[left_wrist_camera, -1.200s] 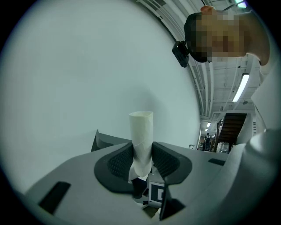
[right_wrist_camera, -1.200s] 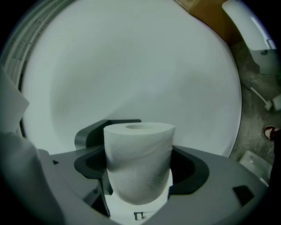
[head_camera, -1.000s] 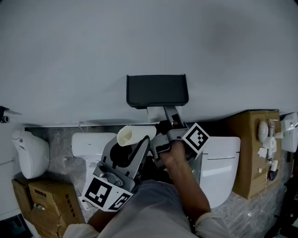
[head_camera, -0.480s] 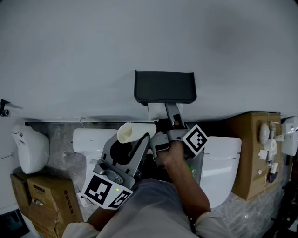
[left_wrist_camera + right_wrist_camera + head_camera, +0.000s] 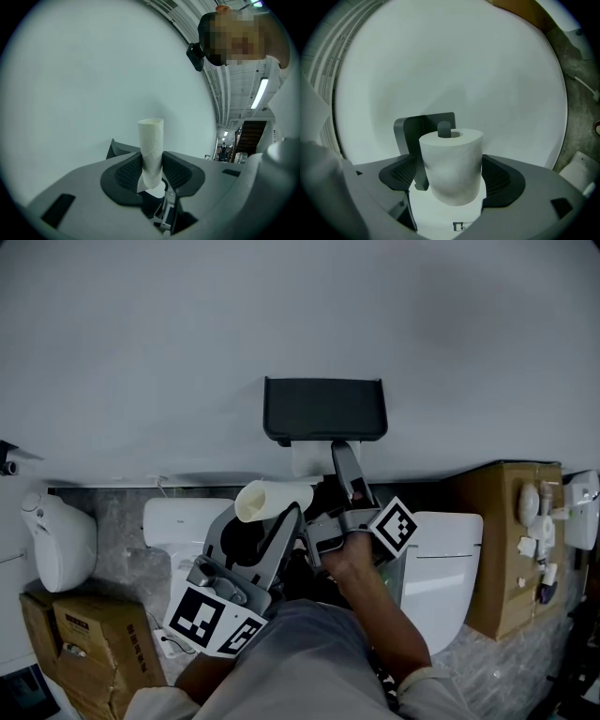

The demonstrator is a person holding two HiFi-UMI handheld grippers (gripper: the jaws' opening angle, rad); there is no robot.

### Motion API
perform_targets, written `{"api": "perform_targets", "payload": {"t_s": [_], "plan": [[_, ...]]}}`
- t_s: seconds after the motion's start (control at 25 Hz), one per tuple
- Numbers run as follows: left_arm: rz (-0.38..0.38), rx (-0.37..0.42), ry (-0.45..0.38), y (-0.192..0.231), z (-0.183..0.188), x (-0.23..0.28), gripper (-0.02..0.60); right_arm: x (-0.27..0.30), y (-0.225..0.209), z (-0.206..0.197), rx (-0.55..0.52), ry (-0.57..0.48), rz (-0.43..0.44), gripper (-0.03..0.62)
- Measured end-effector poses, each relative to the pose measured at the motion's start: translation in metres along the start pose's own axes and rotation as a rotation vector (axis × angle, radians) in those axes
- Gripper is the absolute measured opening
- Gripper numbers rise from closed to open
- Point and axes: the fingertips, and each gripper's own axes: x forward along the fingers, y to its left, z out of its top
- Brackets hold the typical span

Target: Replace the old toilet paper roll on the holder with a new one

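A person's left gripper (image 5: 152, 166) stays clamped on the empty cardboard tube (image 5: 272, 499), held low and just left of the wall holder (image 5: 324, 409), much as a second ago. Beside it, the right gripper (image 5: 451, 173), its jaws pressed on the new roll (image 5: 451, 159), has edged closer to the black holder. The roll now sits tight beneath the shelf, with the holder's peg (image 5: 444, 128) showing in its core. Bare wall (image 5: 141, 352) lies open above and to both sides of the holder. Below, white toilets (image 5: 450, 568) and cardboard boxes (image 5: 506, 549) crowd the floor toward either edge.
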Motion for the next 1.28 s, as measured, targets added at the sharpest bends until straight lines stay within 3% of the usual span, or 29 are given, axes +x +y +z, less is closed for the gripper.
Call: {"api": "perform_targets", "payload": {"t_s": [0.48, 1.04, 1.12, 1.28], "plan": [[-0.025, 0.01, -0.005, -0.024, 0.001, 0.006, 0.128, -0.035, 0.0, -0.004, -0.024, 0.058, -0.007, 0.419], [0.007, 0.046, -0.005, -0.023, 0.008, 0.02, 0.129, -0.088, 0.02, 0.003, -0.272, 0.128, -0.033, 0.408], [0.016, 0.074, -0.004, -0.02, 0.015, 0.028, 0.128, -0.092, 0.027, 0.008, -0.296, 0.122, -0.026, 0.38], [0.04, 0.157, 0.019, -0.012, 0.029, 0.051, 0.129, -0.099, 0.038, 0.018, -0.336, 0.093, -0.009, 0.259]]}}
